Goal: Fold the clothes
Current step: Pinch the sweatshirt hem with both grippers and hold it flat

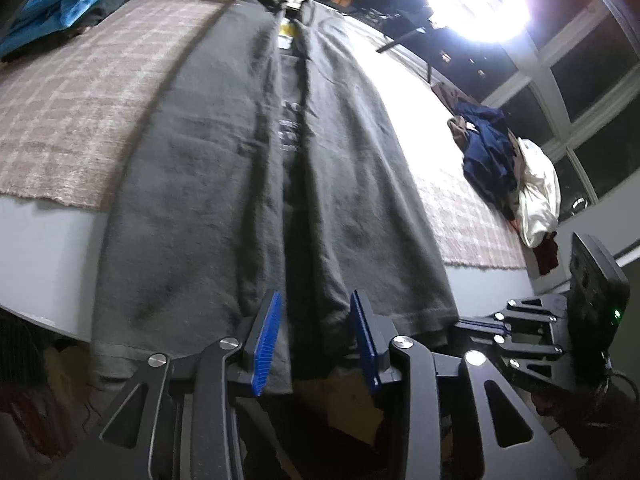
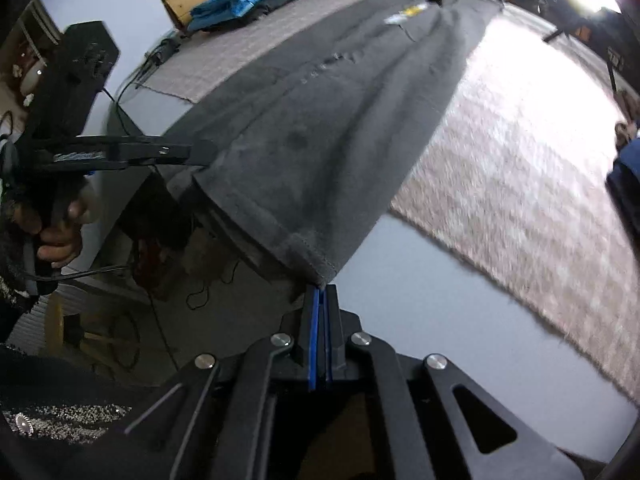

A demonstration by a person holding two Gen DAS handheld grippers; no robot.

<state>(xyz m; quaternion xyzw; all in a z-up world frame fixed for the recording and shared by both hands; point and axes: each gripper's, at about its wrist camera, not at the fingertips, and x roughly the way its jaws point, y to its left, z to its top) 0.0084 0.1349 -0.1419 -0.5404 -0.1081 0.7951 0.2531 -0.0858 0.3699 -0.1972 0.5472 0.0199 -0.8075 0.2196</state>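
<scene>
While the left wrist view fills with the dark grey shirt (image 1: 248, 184), I read it as lying lengthwise on the table (image 1: 48, 236), both long sides already turned in toward a central seam that runs up the middle of the frame. Its hem hangs over the near table edge at the bottom. My left gripper (image 1: 316, 344) sits with jaws partly apart, straddling the hem fabric near that seam; the blue pads do not look pressed on the cloth, so I judge it is not gripping. At lower right the right gripper (image 1: 484, 326) shows edge-on with its jaws together. Unfolded clothes (image 1: 508, 172) are heaped at the right of the frame, and a folded blue garment (image 1: 76, 4) lies at upper left.

From the right wrist view, the right gripper (image 2: 322, 300) at bottom centre is closed tight, pinching the near corner of the shirt's hem (image 2: 316, 256). At centre left, the left gripper (image 2: 200, 154) reaches to the other hem corner, held by a hand (image 2: 60, 220).

My judgement: the lengthwise folds are done; folding the hem up toward the collar remains, and then the heap.
</scene>
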